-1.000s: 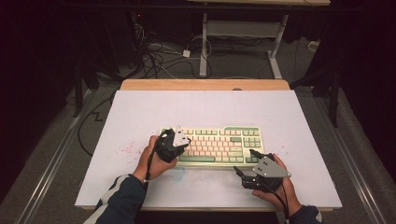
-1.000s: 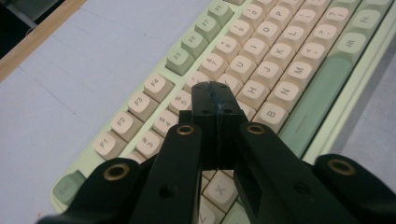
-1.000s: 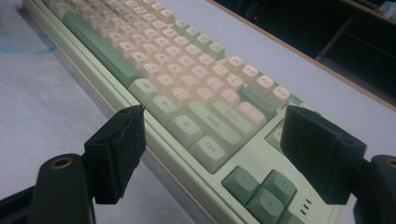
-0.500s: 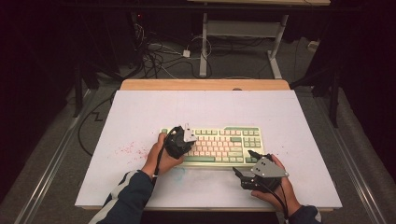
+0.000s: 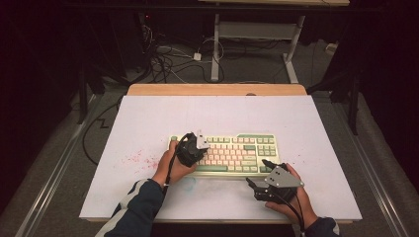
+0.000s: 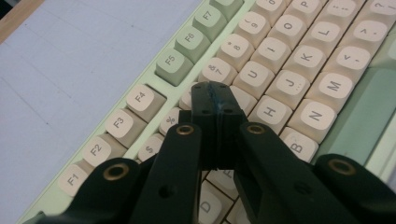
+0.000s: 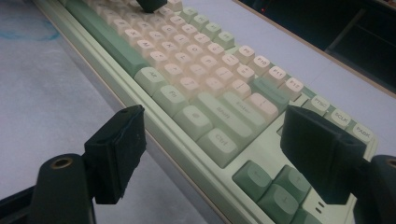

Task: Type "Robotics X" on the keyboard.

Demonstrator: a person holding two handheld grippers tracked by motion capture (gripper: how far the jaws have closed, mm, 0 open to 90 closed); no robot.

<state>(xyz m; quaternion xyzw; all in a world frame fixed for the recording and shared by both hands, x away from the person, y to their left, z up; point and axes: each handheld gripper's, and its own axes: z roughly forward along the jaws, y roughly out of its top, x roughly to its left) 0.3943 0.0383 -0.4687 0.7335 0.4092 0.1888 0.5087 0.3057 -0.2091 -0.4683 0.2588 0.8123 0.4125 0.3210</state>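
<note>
A cream and green keyboard lies on the white mat, a little right of centre. My left gripper hangs over the keyboard's left part. In the left gripper view its jaws are shut with nothing between them, and the tip sits low over the number row near the 6 and 7 keys of the keyboard. I cannot tell whether it touches a key. My right gripper is open at the front right corner. The keyboard's front edge by the Ctrl key lies between its pads.
The white mat covers a wooden table whose far edge shows. Red speckles mark the mat left of the keyboard, with a faint blue smear in front. Cables and a desk frame stand on the floor beyond.
My left gripper has moved a little to the right, farther over the keyboard's left part. The right gripper and the keyboard have stayed put.
</note>
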